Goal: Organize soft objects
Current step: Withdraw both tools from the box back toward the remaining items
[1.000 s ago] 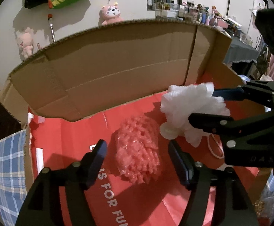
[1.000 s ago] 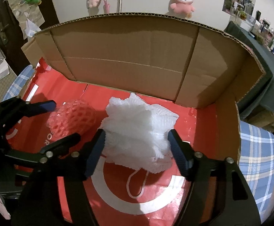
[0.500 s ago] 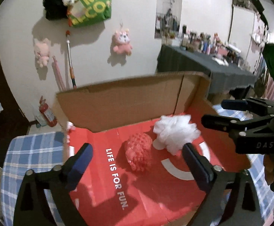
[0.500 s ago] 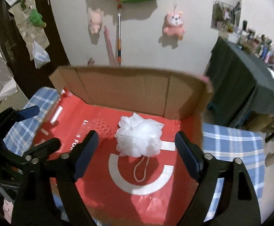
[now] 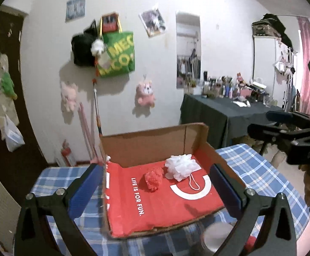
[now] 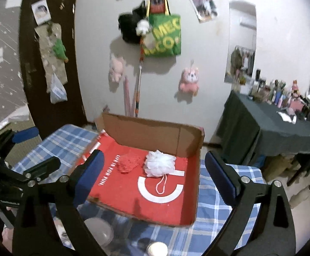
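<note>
A white mesh pouf (image 5: 181,166) and a red one (image 5: 153,178) lie on a brown cardboard box's (image 5: 152,144) red, white-lettered lining, atop a blue-and-white plaid surface (image 5: 259,170); a green bag (image 5: 117,55) hangs behind.

Ahead of the gripper stands a white wall (image 5: 48,42) hung with a green bag (image 5: 117,55), a pink plush (image 5: 145,95) and photos. A dark door (image 6: 48,64) stands left of it. To the right a dark-clothed table (image 5: 219,115) carries what look like bottles, with a pink curtain (image 5: 308,64) beyond. A blue plaid cloth (image 6: 214,230) lies below
</note>
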`<action>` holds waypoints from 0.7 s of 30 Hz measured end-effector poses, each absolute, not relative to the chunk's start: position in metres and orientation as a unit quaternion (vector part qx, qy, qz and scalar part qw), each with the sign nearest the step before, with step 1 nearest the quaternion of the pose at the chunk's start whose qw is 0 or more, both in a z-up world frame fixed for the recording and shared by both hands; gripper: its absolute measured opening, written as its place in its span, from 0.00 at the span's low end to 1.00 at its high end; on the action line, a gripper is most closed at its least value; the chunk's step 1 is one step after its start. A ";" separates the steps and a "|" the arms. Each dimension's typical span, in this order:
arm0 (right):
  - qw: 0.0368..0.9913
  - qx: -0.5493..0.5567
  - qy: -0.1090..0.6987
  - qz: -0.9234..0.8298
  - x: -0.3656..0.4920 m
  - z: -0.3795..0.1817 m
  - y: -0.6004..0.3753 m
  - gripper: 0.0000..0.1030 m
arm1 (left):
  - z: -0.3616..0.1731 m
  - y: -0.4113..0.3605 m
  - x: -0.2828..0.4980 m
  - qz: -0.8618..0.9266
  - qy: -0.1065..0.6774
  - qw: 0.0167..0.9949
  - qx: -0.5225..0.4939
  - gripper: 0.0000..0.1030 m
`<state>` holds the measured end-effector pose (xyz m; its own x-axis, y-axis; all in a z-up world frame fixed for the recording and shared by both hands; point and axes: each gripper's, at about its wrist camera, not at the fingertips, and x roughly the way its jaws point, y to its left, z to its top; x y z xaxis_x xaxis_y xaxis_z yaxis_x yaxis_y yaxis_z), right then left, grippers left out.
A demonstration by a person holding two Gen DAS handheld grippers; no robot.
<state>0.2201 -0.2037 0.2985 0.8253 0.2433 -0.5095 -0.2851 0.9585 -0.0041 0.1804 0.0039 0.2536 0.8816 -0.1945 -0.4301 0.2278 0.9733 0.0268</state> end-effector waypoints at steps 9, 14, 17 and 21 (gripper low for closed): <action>0.975 -0.041 0.172 0.134 0.102 0.314 -0.209 1.00 | 0.256 0.007 0.087 -0.111 0.159 0.981 0.026 1.00; 0.977 -0.030 0.157 0.140 0.060 0.295 -0.216 1.00 | 0.233 0.010 0.051 -0.118 0.149 0.982 0.001 1.00; 0.981 -0.031 0.148 0.125 0.037 0.276 -0.217 1.00 | 0.215 0.007 0.035 -0.116 0.149 0.982 0.000 1.00; 0.985 -0.034 0.129 0.113 0.008 0.253 -0.217 1.00 | 0.194 0.002 0.018 -0.109 0.147 0.983 0.004 1.00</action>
